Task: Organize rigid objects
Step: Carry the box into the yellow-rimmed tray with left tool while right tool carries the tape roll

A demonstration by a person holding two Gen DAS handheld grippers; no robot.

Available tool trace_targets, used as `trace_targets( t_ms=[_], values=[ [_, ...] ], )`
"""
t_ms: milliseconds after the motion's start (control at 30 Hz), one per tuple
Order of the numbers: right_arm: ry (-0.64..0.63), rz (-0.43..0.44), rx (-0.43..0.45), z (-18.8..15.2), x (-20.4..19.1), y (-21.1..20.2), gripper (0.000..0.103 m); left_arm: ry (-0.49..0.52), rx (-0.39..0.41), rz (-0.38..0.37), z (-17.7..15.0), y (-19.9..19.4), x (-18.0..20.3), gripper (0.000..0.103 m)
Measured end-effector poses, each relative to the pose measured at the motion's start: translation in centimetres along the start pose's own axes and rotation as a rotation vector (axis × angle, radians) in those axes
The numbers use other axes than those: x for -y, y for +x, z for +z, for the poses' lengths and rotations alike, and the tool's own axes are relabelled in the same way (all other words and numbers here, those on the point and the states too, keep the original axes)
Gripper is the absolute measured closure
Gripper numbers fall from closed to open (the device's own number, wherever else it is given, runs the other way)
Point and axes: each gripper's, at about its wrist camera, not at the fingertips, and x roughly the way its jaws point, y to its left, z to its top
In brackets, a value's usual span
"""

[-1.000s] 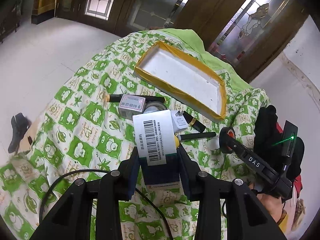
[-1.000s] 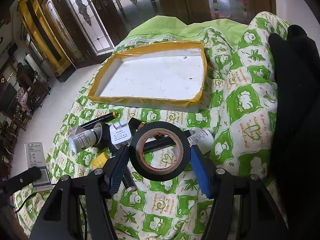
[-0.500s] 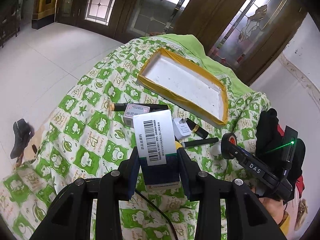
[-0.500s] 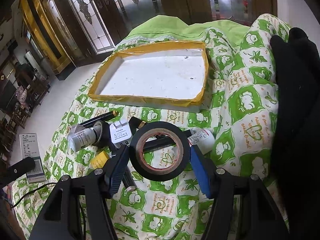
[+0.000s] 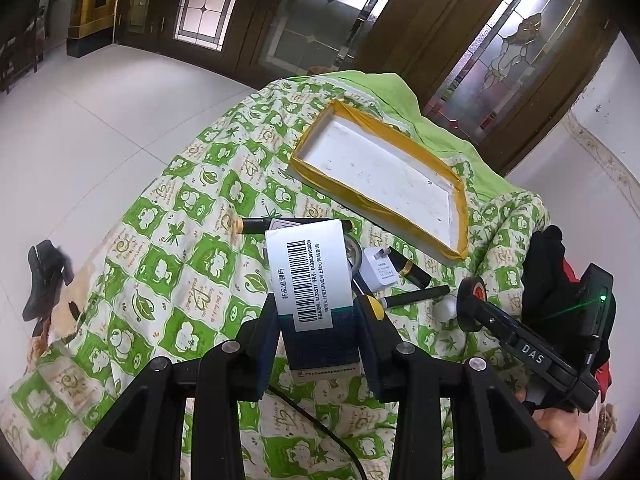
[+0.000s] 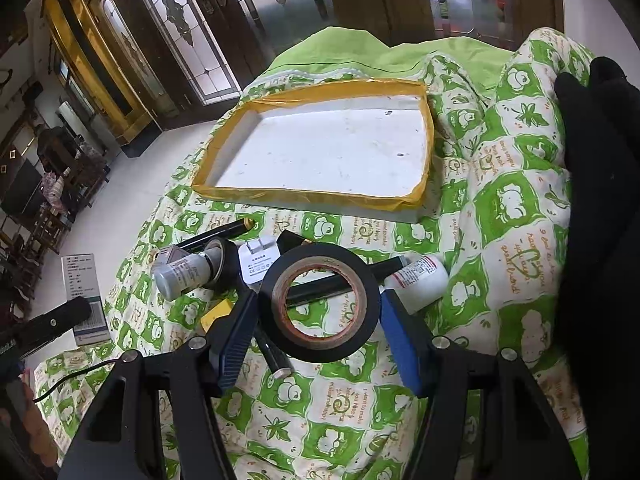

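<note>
Fingers (image 5: 266, 332) of the left gripper (image 5: 318, 336) clamp the medicine box (image 5: 312, 280); the right gripper (image 6: 318, 320) pinches the tape roll (image 6: 320, 308), both likely bound for the tray (image 6: 224, 192).

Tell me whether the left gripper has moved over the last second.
Yes. The left gripper, clamping the barcoded box, has risen and pulled back: the yellow-taped tray looks smaller and farther.

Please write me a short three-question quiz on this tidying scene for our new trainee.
1. True or false: the yellow-taped white foam tray already holds an item.
2. What do the right tongs grip?
A. white plastic bottle
B. black electrical tape roll
C. white plug adapter
3. Fill in: the left tongs hold a white-and-blue barcoded ____.

Key: 1 false; 2 B; 3 box.
</note>
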Motion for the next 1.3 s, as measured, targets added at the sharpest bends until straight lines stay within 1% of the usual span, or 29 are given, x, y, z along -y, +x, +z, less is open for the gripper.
trace_targets(
  t_ms=[267,567,900,1100,1200,1300],
  values=[
    [-0.024,0.010,-0.004,0.9,-0.9,-0.5,0.041,0.005,-0.001,-0.001,0.8,0.6,0.0,0.065],
    [-0.040,-0.001,0.027,3.5,-1.0,-1.2,0.041,0.034,0.000,-0.002,2.3,1.8,0.8,0.065],
    [-0.012,0.003,0.047,5.6,-0.4,-0.3,0.041,0.057,-0.011,-0.005,3.8,3.6,1.3,0.065],
    [0.030,0.023,0.062,6.9,0.8,0.2,0.041,0.076,-0.020,0.014,5.6,5.6,1.9,0.065],
    [0.055,0.028,0.051,7.9,1.6,0.8,0.041,0.070,-0.030,0.010,6.8,6.9,2.3,0.065],
    [0.058,0.019,0.046,9.1,1.9,1.5,0.041,0.084,-0.029,0.014,8.3,8.1,3.1,0.065]
  ],
)
